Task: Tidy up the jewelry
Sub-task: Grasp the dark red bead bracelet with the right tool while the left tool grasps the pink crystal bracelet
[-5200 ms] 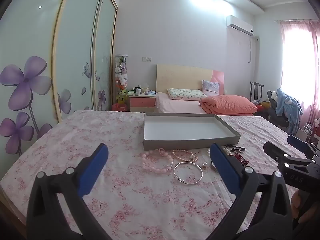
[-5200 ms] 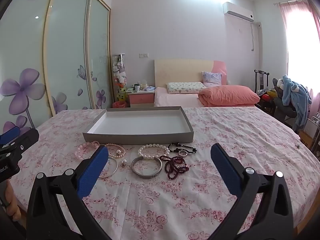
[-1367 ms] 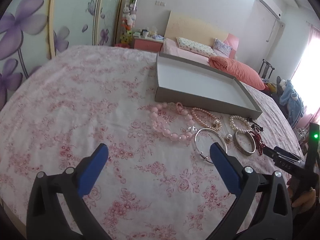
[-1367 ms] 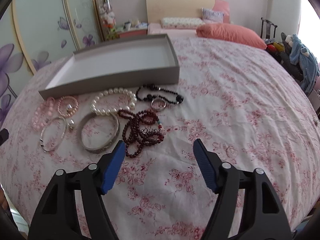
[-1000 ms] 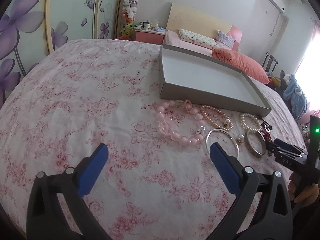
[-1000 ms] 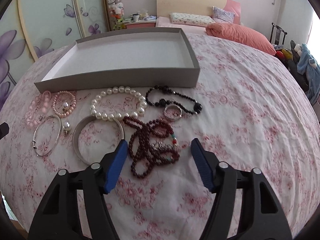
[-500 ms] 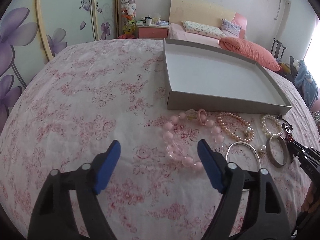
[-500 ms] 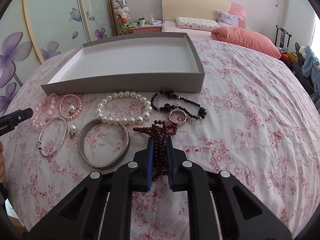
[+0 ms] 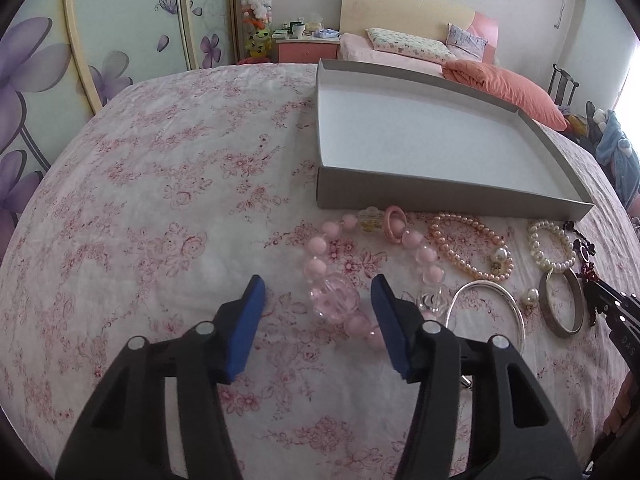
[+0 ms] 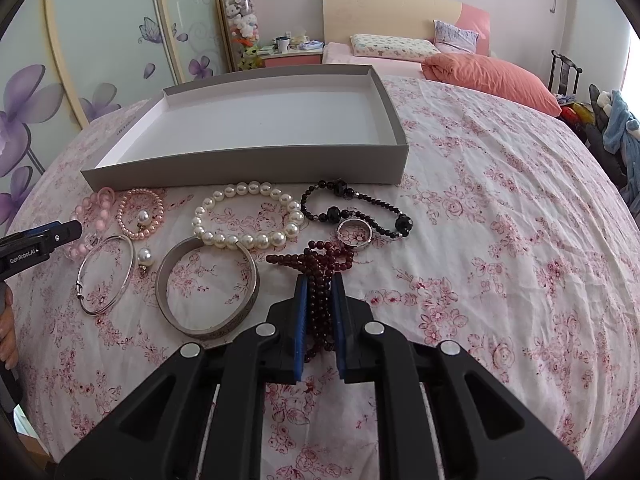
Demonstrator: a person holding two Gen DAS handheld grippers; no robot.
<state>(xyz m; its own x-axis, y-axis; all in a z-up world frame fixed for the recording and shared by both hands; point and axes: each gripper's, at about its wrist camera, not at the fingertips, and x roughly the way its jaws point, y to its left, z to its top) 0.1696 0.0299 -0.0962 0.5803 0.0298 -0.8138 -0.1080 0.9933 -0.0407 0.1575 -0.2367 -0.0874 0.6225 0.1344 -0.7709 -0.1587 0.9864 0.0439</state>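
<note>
A row of jewelry lies on the flowered cloth in front of an empty grey tray (image 10: 248,166) (image 9: 440,192). My right gripper (image 10: 319,292) is shut on the dark red bead string (image 10: 320,264), whose beads bunch between the blue pads. My left gripper (image 9: 318,292) hangs over the pink bead bracelet (image 9: 332,298); its jaws are closing around the large clear-pink bead, and the pads stand clear of it. In the right wrist view the left gripper's tip (image 10: 44,236) sits at the far left beside the pink beads (image 10: 96,204).
Between the two grippers lie a thin silver bangle (image 10: 106,276), a wide silver bangle (image 10: 206,286), a white pearl bracelet (image 10: 248,216), a small pink pearl bracelet (image 10: 140,214), a black bead bracelet (image 10: 356,204) and a ring (image 10: 354,234). A bed and a wardrobe stand behind.
My left gripper's jaws have narrowed and it has come down closer over the pink bracelet. My right gripper closed on the dark red beads and has stayed put.
</note>
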